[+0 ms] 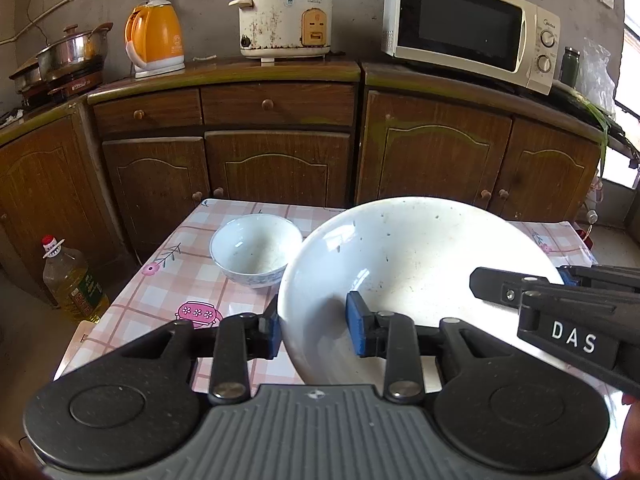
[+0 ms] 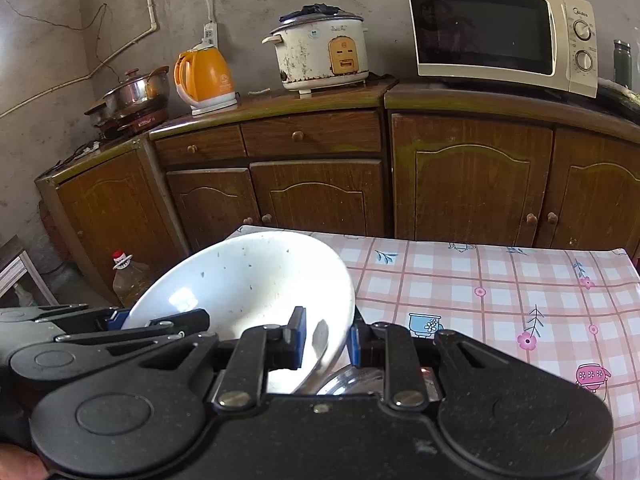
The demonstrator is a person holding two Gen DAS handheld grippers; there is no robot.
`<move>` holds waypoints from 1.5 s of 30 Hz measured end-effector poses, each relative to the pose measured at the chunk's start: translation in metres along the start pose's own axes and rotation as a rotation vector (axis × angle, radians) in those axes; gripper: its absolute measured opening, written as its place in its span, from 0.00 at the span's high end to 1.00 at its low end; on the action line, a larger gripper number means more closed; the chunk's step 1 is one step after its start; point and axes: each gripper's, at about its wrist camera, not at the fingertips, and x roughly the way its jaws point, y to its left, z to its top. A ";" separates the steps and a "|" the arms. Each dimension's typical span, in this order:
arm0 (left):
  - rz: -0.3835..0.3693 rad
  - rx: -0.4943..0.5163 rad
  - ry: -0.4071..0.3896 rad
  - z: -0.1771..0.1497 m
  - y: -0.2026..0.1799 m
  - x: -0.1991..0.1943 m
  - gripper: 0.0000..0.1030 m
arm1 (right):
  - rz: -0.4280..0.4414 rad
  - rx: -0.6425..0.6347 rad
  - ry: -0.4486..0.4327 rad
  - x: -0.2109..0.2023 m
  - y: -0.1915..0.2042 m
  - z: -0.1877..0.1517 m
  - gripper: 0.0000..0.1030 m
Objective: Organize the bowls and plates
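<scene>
White plate point(image 1: 400, 264) speckled (tilted), rim clamped by left gripper point(image 1: 316, 330), right gripper point(image 2: 326, 342).

I count one large white bowl point(image 1: 400, 264), one small bowl point(image 1: 256, 250), one microwave point(image 1: 472, 28), one kettle point(image 1: 154, 40), one oil bottle point(image 1: 74, 280).

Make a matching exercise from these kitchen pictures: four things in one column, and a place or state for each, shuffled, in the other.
Things:
1. large white bowl
2. small bowl
3. orange kettle
4. oil bottle

Places or states:
A. standing on the floor beside the table
B. on the wooden counter, left of the rice cooker
C. tilted, gripped at its rim by both tools
D. resting upright on the checked tablecloth

Pairs: 1-C, 2-D, 3-B, 4-A
</scene>
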 end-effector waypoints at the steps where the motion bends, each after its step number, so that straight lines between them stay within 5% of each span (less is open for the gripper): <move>1: 0.002 0.000 0.001 -0.003 0.000 -0.002 0.68 | 0.001 -0.001 0.001 -0.001 0.001 -0.001 0.73; 45: 0.031 -0.034 -0.015 -0.057 0.020 -0.046 0.66 | 0.070 -0.030 0.004 -0.041 0.031 -0.045 0.73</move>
